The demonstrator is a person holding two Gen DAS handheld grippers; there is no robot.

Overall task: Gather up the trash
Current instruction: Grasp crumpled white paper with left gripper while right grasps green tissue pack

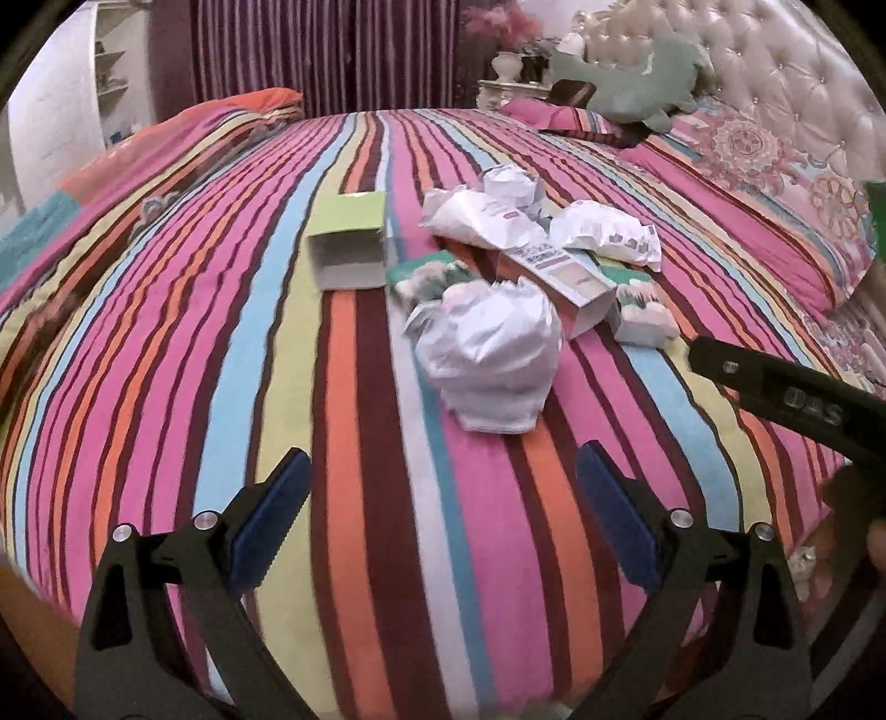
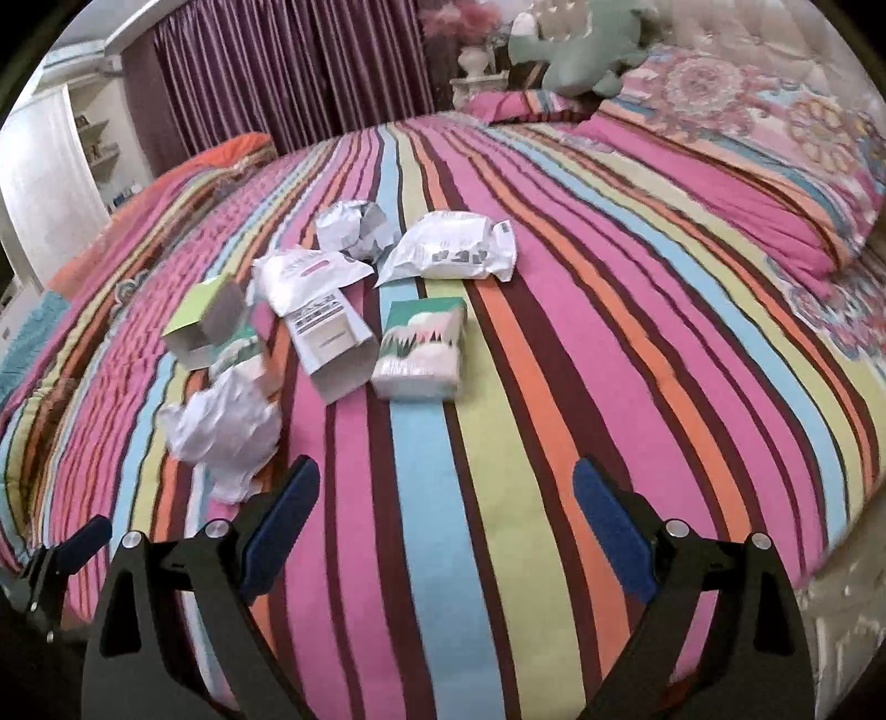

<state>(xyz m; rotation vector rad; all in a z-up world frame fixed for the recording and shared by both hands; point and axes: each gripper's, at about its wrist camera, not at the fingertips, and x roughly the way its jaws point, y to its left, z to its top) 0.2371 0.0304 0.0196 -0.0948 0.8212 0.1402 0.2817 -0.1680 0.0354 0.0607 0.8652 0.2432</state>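
Observation:
Trash lies in a loose heap in the middle of a striped bed (image 1: 166,343) (image 2: 637,343). Nearest is a crumpled white paper ball (image 1: 490,354) (image 2: 224,429). Behind it lie an open green box (image 1: 349,243) (image 2: 207,321), a long white carton (image 1: 565,279) (image 2: 335,349), a tissue pack (image 1: 645,313) (image 2: 421,349), two white plastic wrappers (image 1: 606,235) (image 2: 451,249) and another crumpled paper (image 1: 509,185) (image 2: 354,227). My left gripper (image 1: 443,498) hangs open over the bed, short of the paper ball. My right gripper (image 2: 446,501) is open too, in front of the tissue pack. Neither holds anything.
Patterned pillows (image 1: 764,183) (image 2: 736,144) and a green plush toy (image 1: 626,83) (image 2: 576,55) lie at the headboard on the right. A folded quilt (image 1: 183,138) sits on the far left. Purple curtains (image 1: 326,50) hang behind. A finger of the other gripper (image 1: 786,387) (image 2: 83,543) shows at each frame's edge.

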